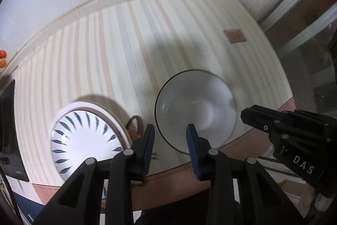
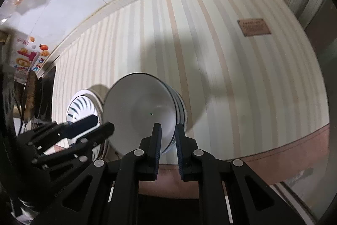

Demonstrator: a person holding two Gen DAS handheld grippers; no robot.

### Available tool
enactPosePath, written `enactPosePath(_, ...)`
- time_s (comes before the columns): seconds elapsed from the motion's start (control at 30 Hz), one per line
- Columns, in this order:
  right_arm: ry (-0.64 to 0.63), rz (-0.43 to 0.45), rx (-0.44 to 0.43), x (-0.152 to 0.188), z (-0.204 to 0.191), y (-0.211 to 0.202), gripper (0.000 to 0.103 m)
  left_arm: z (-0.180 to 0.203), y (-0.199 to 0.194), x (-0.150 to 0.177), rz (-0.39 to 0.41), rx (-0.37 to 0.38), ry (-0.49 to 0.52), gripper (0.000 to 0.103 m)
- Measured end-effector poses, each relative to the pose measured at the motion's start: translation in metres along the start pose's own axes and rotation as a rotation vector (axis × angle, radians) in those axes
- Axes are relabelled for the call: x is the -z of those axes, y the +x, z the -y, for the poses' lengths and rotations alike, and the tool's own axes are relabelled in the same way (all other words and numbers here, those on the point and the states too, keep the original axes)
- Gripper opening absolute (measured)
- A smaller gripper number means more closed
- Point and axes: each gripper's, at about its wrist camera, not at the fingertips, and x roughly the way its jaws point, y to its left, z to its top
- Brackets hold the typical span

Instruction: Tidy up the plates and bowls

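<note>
The right gripper [image 2: 168,136] clamps its jaws on the white blue-striped ceramic bowl's [image 2: 139,111] near rim. The left gripper [image 1: 170,136], pointing steeply down, has narrow, empty jaws beside it. Striped bench [image 1: 126,45] beyond lies open.

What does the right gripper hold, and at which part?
The white bowl, by its near rim, pinched between the jaws of the right gripper.

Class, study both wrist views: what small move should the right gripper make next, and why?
Probably lift the bowl a little higher before carrying it sideways. The right gripper is clamped on its near rim, the bowl hangs tilted over the striped cloth, and the blue-patterned plate lies close beside it, so moving sideways now might clip it.
</note>
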Motion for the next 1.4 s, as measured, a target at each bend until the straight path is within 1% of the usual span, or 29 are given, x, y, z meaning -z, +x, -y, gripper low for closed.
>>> enactPosePath(0.07, -0.016, 0.026, 0.011, 0.006, -0.006, -0.016, 0.016, 0.001, -0.019, 0.003, 0.029, 0.007, 0.002, 0.029)
enactPosePath(0.1, -0.024, 0.044, 0.015, 0.011, -0.010, -0.026, 0.017, 0.001, -0.027, 0.005, 0.040, 0.011, 0.002, 0.029)
enactPosePath(0.17, -0.033, 0.079, 0.021, 0.021, -0.015, -0.047, 0.027, 0.001, -0.043, 0.009, 0.066, 0.007, 0.007, 0.029)
enactPosePath(0.2, -0.037, 0.091, 0.022, 0.024, -0.017, -0.054, 0.035, 0.002, -0.049, 0.011, 0.075, 0.002, 0.009, 0.030)
enactPosePath(0.23, -0.041, 0.108, 0.026, 0.028, -0.019, -0.064, 0.041, 0.002, -0.057, 0.013, 0.090, 0.010, 0.009, 0.031)
enactPosePath(0.27, -0.042, 0.121, 0.027, 0.032, -0.020, -0.072, 0.042, 0.001, -0.065, 0.016, 0.106, 0.018, 0.005, 0.034)
enactPosePath(0.3, -0.042, 0.132, 0.027, 0.035, -0.021, -0.078, 0.047, 0.001, -0.071, 0.018, 0.118, 0.024, 0.001, 0.036)
enactPosePath(0.33, -0.043, 0.147, 0.027, 0.039, -0.023, -0.086, 0.054, 0.001, -0.076, 0.020, 0.127, 0.035, -0.003, 0.038)
enactPosePath(0.37, -0.043, 0.154, 0.029, 0.042, -0.024, -0.092, 0.058, 0.001, -0.082, 0.021, 0.136, 0.045, -0.007, 0.039)
enactPosePath(0.4, -0.045, 0.162, 0.031, 0.044, -0.026, -0.098, 0.065, 0.000, -0.085, 0.022, 0.142, 0.049, -0.009, 0.043)
enactPosePath(0.43, -0.045, 0.170, 0.033, 0.048, -0.027, -0.104, 0.069, 0.000, -0.089, 0.022, 0.150, 0.058, -0.014, 0.048)
enactPosePath(0.47, -0.046, 0.182, 0.034, 0.051, -0.029, -0.111, 0.070, 0.001, -0.092, 0.022, 0.158, 0.071, -0.016, 0.065)
enactPosePath(0.5, -0.047, 0.191, 0.038, 0.054, -0.030, -0.116, 0.075, 0.001, -0.096, 0.023, 0.166, 0.081, -0.017, 0.073)
enactPosePath(0.53, -0.046, 0.199, 0.043, 0.055, -0.031, -0.119, 0.078, 0.001, -0.099, 0.023, 0.182, 0.078, -0.017, 0.074)
enactPosePath(0.6, -0.041, 0.218, 0.049, 0.061, -0.032, -0.129, 0.081, 0.001, -0.105, 0.025, 0.196, 0.083, -0.018, 0.081)
enactPosePath(0.63, -0.035, 0.230, 0.054, 0.064, -0.033, -0.135, 0.083, 0.000, -0.108, 0.026, 0.201, 0.091, -0.020, 0.081)
enactPosePath(0.8, -0.028, 0.272, 0.078, 0.074, -0.034, -0.156, 0.086, 0.002, -0.120, 0.031, 0.224, 0.108, -0.017, 0.083)
enactPosePath(0.97, -0.025, 0.301, 0.076, 0.081, -0.034, -0.172, 0.088, 0.002, -0.132, 0.033, 0.246, 0.122, -0.023, 0.083)
enactPosePath(1.07, -0.025, 0.313, 0.073, 0.083, -0.035, -0.178, 0.089, 0.002, -0.132, 0.031, 0.250, 0.119, -0.027, 0.083)
enactPosePath(1.17, -0.019, 0.314, 0.062, 0.083, -0.035, -0.178, 0.090, 0.004, -0.125, 0.028, 0.240, 0.109, -0.020, 0.083)
enactPosePath(1.23, -0.014, 0.308, 0.055, 0.081, -0.033, -0.173, 0.090, 0.002, -0.111, 0.022, 0.222, 0.101, -0.019, 0.083)
enactPosePath(1.33, -0.018, 0.281, 0.023, 0.073, -0.028, -0.155, 0.090, 0.000, -0.089, 0.013, 0.189, 0.098, -0.025, 0.083)
enactPosePath(1.4, -0.015, 0.247, -0.019, 0.064, -0.023, -0.135, 0.090, -0.003, -0.071, 0.006, 0.158, 0.091, -0.032, 0.083)
